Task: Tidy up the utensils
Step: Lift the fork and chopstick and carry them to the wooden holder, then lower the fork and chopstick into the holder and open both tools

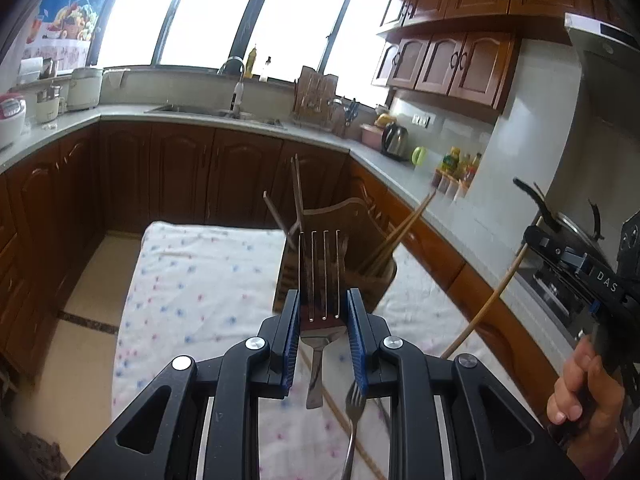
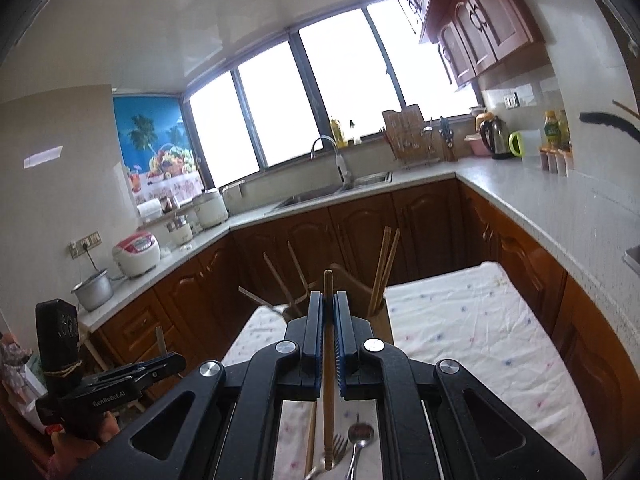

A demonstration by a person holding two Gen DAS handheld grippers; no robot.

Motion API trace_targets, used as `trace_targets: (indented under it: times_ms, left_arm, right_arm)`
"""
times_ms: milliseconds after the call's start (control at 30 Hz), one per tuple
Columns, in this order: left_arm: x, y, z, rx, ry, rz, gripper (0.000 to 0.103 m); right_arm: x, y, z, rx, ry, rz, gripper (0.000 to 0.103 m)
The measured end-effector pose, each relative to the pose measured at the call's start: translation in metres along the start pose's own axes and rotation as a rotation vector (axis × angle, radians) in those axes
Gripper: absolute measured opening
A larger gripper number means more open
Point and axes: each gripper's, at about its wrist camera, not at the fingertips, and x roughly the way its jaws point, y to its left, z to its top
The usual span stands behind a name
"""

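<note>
My left gripper is shut on a steel fork, tines up, raised above the cloth in front of a wooden utensil holder that holds several chopsticks. My right gripper is shut on a wooden chopstick, held upright before the same holder. In the left wrist view the right gripper shows at the right with its chopstick slanting down. Another fork lies on the cloth below. A fork, a spoon and a chopstick lie on the cloth under the right gripper.
The table has a white dotted cloth. Brown kitchen cabinets and a grey counter surround it, with a sink, a kettle, rice cookers and a stove pot at the right.
</note>
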Motion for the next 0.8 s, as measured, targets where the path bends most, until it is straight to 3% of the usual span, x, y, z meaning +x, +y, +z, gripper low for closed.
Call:
trace_targets:
  times_ms: [433, 800]
  left_arm:
    - [0.032, 0.009, 0.045, 0.012, -0.131, 0.004, 0.021]
    - [0.091, 0.004, 0.064, 0.044, -0.190, 0.029, 0.021]
  right_arm:
    - [0.025, 0.002, 0.039, -0.010, -0.116, -0.016, 0.005]
    - [0.053, -0.006, 0.068, -0.016, -0.188, -0.049, 0.005]
